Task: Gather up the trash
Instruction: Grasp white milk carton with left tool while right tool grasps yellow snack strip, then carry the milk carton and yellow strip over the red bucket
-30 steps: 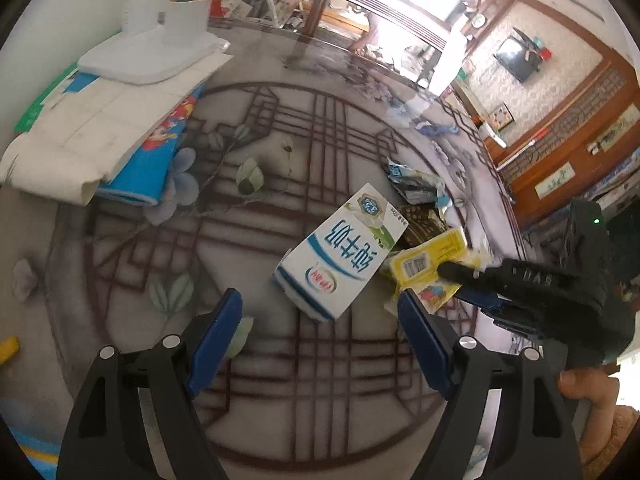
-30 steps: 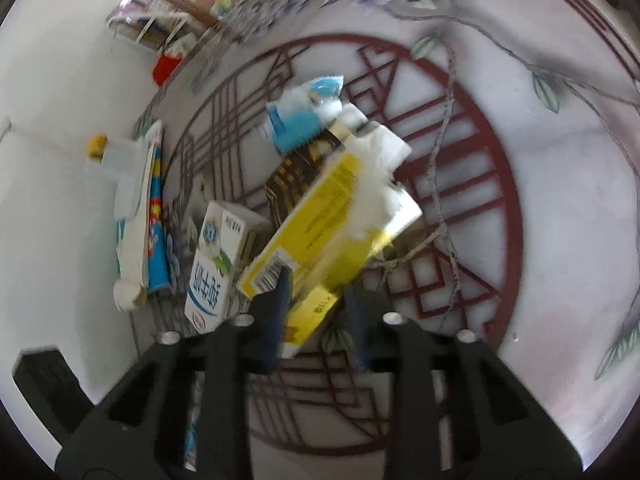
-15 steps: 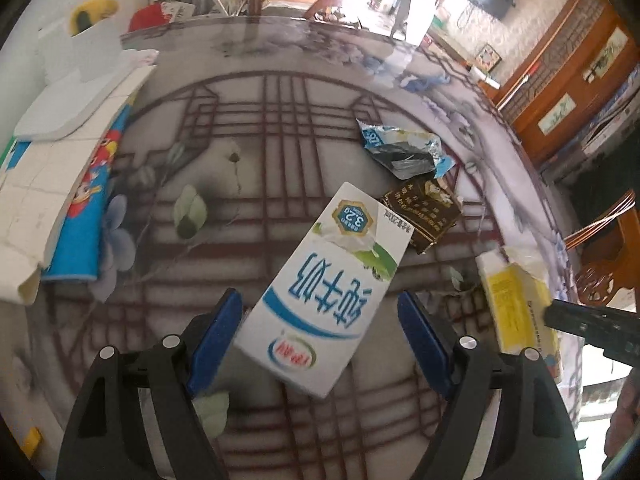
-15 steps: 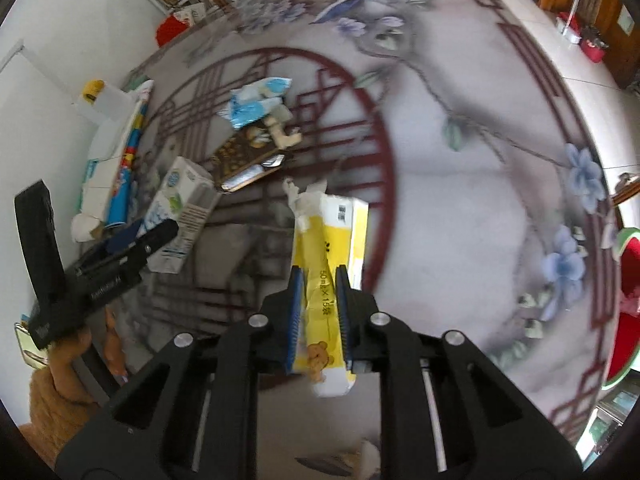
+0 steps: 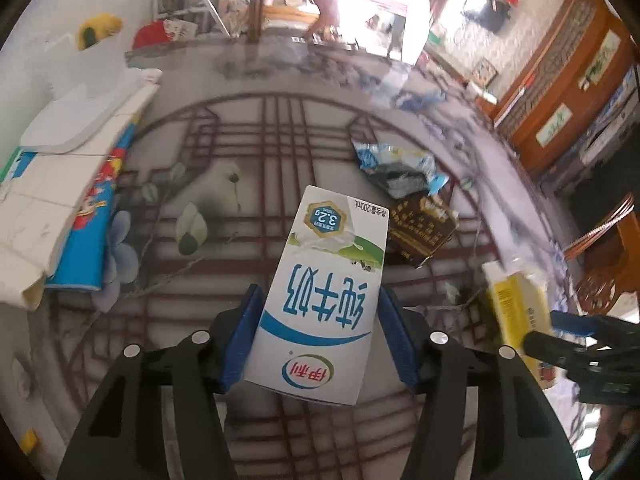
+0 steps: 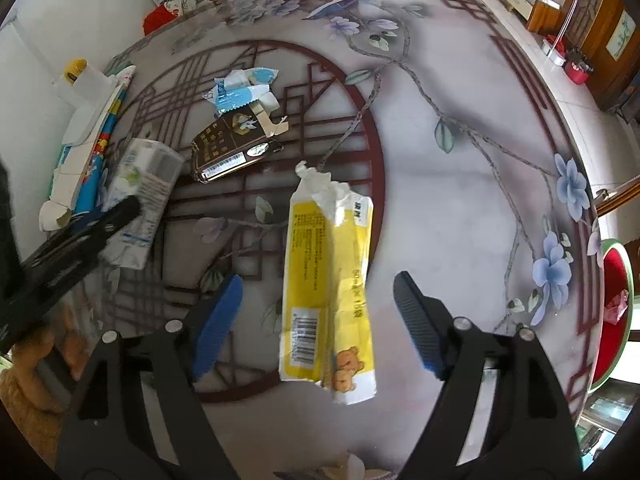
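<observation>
A white and blue milk carton (image 5: 324, 292) lies on the patterned round table (image 6: 460, 184). My left gripper (image 5: 320, 336) is closing on it, and both blue pads touch its long sides. In the right wrist view a torn yellow tissue pack (image 6: 328, 280) lies flat between the spread fingers of my right gripper (image 6: 318, 280). Its jaws are opening and neither pad touches the pack. A crumpled blue and white wrapper (image 5: 396, 160) and a flattened brown box (image 5: 420, 228) lie just beyond the carton.
A stack of white boards over a blue poster (image 5: 60, 184) fills the table's left side. A red and green dish (image 6: 612, 312) sits at the right rim. A wooden chair (image 5: 600, 248) stands past the table edge.
My left gripper moved in over the milk carton and its jaws narrowed onto it. My right gripper let go of the yellow pack, which now lies on the table between its spread fingers.
</observation>
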Motion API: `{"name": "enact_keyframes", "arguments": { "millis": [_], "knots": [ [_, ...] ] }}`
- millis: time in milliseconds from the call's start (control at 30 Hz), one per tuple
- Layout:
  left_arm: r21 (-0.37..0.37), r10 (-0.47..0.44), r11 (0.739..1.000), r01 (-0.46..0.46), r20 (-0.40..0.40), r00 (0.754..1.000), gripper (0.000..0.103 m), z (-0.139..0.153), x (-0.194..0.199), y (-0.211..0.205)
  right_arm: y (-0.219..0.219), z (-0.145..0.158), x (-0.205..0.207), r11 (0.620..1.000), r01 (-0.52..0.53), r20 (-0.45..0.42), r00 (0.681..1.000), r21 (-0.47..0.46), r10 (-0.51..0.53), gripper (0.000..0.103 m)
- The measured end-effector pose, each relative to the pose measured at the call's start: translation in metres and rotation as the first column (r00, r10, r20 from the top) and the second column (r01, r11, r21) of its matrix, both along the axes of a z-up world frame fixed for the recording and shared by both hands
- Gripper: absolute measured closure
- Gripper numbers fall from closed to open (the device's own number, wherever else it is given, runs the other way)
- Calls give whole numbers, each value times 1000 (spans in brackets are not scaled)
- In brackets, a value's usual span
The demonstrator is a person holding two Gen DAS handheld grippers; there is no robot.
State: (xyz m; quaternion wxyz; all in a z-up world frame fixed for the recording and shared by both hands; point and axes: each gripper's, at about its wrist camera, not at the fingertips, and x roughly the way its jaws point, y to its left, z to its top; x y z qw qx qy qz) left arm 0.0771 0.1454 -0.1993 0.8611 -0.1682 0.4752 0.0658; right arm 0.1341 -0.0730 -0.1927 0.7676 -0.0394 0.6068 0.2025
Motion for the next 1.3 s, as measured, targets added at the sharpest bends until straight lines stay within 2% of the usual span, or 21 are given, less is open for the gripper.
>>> {"name": "enact_keyframes", "arguments": {
  "millis": [133, 233, 300, 333, 367, 400, 467, 533, 933, 1300],
  "knots": [
    [-32, 41, 999, -39, 46, 998, 47, 16, -16, -2, 5, -5, 0, 1000, -4, -1, 1000, 2, 4, 26],
    [-63, 47, 997, -43, 62, 997, 47, 23, -23, -8, 13, -9, -2, 998, -41, 19, 999, -38, 42, 26],
    [-71, 40, 997, -35, 68, 997, 47, 26, -26, -14, 14, -10, -4, 998, -54, 19, 998, -33, 55, 27],
    [-74, 35, 997, -29, 71, 997, 47, 28, -28, -17, 14, -10, -5, 998, -54, 18, 998, -19, 54, 33],
    [-76, 31, 997, -25, 72, 997, 47, 29, -28, -20, 13, -9, -6, 998, -55, 17, 998, -14, 55, 45],
    [-79, 24, 997, -19, 72, 997, 47, 29, -28, -23, 13, -9, -6, 998, -58, 17, 998, -21, 59, 51],
    [-87, 12, 996, -6, 70, 997, 47, 31, -31, -30, 10, -8, -6, 998, -60, 22, 998, -23, 60, 77],
    [-94, 2, 996, 4, 69, 998, 47, 33, -33, -35, 2, -3, -6, 999, -41, 3, 999, 28, 41, 85],
    [-94, -61, 993, 73, 131, 990, 47, 65, -48, -73, -51, 45, -33, 984, 32, 76, 996, 178, -46, 86],
    [-82, -137, 984, 156, 203, 970, 47, 96, -53, -115, -129, 71, -54, 951, 175, 100, 973, 256, -206, 86]
  ]
}}
